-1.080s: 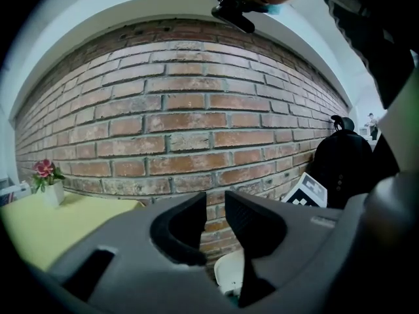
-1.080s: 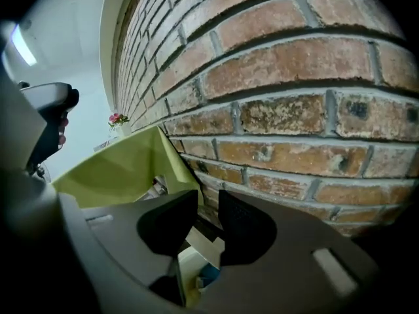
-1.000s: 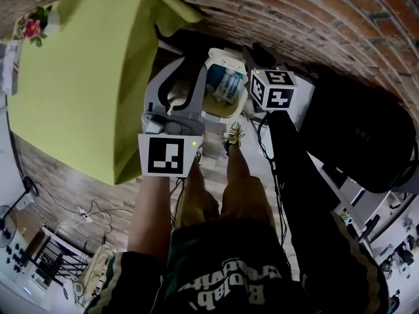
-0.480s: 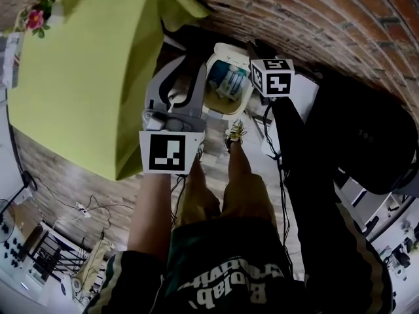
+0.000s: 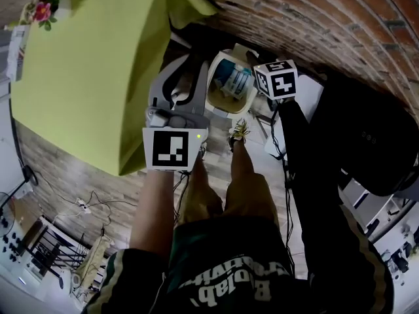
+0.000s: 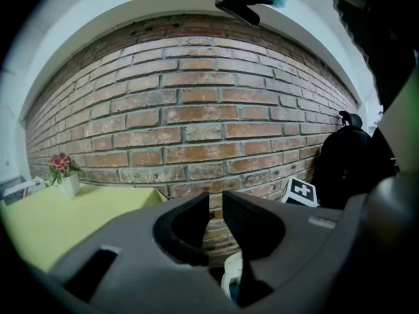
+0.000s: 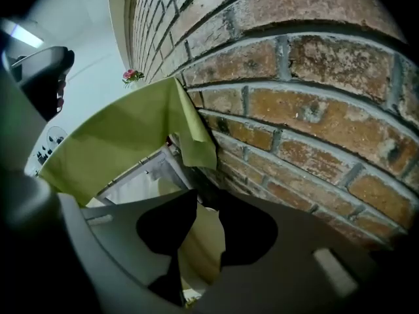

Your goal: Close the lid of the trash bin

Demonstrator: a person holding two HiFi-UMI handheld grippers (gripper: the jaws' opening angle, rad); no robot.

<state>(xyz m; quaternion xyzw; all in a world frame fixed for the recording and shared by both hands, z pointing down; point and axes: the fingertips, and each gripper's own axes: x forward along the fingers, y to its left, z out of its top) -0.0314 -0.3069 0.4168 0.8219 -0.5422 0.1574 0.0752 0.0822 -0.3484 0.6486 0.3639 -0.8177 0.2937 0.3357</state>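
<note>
The trash bin (image 5: 220, 106) stands on the floor by the brick wall, its cream rim showing and blue and white rubbish inside. My right gripper (image 5: 259, 74) hangs over the bin's far right edge, pointing steeply down. In the right gripper view its jaws (image 7: 201, 209) are opening, and the cream lid (image 7: 196, 257) fills the gap between them; I cannot tell whether the pads touch it. My left gripper (image 5: 182, 64) hovers left of the bin. Its jaws (image 6: 216, 207) are closing to a narrow gap with nothing in it, and the bin's white rim (image 6: 229, 279) shows below.
A table under a yellow-green cloth (image 5: 85, 77) stands close on the left, with a flower pot (image 5: 40, 12) at its far corner. The brick wall (image 5: 314, 18) runs behind the bin. A black bag (image 5: 366, 136) sits to the right. Cables (image 5: 98, 208) lie on the floor.
My right gripper has sunk a little and tipped further down over the bin's far edge. The left gripper has hardly moved.
</note>
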